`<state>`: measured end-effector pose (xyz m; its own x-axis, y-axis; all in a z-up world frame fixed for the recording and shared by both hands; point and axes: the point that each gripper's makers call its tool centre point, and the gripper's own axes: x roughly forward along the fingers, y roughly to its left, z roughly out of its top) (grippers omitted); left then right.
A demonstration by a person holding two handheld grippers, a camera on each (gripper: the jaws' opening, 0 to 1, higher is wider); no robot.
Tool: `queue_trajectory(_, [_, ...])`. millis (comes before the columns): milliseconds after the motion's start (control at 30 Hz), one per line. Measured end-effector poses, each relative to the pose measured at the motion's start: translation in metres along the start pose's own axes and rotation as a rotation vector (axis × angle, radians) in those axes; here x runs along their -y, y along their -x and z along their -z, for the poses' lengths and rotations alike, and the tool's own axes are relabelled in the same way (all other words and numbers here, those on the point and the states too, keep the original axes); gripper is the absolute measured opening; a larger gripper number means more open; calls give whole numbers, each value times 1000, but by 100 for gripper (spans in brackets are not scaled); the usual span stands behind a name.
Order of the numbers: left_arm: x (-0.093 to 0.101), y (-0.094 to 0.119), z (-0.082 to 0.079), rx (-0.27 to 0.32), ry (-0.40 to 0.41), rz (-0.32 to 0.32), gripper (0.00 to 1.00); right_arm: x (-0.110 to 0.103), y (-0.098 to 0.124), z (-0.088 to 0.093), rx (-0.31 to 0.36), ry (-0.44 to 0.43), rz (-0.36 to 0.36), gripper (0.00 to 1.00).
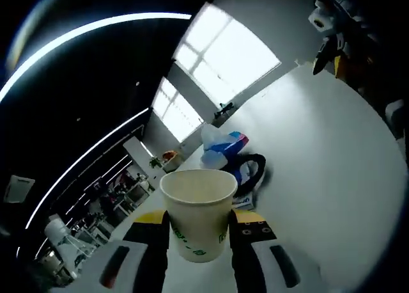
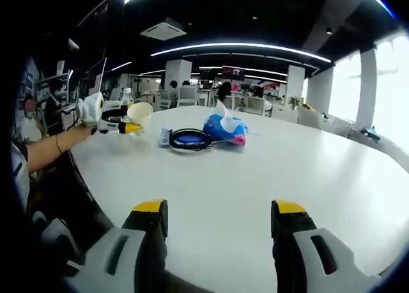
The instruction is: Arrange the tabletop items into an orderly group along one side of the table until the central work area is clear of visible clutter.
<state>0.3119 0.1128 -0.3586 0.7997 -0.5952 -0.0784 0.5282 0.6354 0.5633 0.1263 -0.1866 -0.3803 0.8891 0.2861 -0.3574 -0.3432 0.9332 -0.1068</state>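
Left gripper point(image 1: 199, 232) clamped on a cream paper cup point(image 1: 197, 211), held above the white tabletop point(image 1: 332, 178), with a blue tissue pack point(image 1: 220, 144) and black-rimmed blue dish point(image 1: 250, 169) just beyond it; right gripper point(image 2: 220, 217) spread wide, holding nothing, low over the tabletop, the same items well ahead.

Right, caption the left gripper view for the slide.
Left tool holding a paper cup above the white table, tissue pack beyond.
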Motion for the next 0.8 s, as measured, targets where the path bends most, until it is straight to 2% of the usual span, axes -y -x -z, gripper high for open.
queue_trajectory(133, [-7,2,6,-7,49,-20,36,1,-1,1,-7,0,5,63])
queue_trajectory(200, [-12,3,8,-12,75,-51,36,0,-1,1,-7,-1,1,63])
queue_trajectory(233, [-17,4,11,-20,113,-87,36,0,-1,1,-6,-2,0,63])
queue_trajectory(333, [-31,7,18,-32,143,-166,36,0,-2,1,-6,0,0,63])
queue_trajectory(367, [-32,6,21,-37,199,-176,36,0,-3,2,-12,4,-1,62])
queue_trajectory(400, [-33,7,24,-46,219,-190,36,-1,-3,2,-14,6,-3,62])
queue_trajectory(500, [-34,7,26,-52,226,-215,36,-2,-5,3,-21,11,-8,62])
queue_trajectory(567, [-36,6,31,-55,283,-224,36,-1,-5,3,-23,12,-7,62])
queue_trajectory(700, [-41,4,33,-26,390,-234,36,0,-5,2,-20,9,-5,62])
queue_trajectory(767, [-45,4,35,-22,412,-250,37,1,-5,3,-21,9,-3,62])
queue_trajectory(800, [-46,4,38,-39,413,-252,37,1,-5,3,-22,9,-2,62])
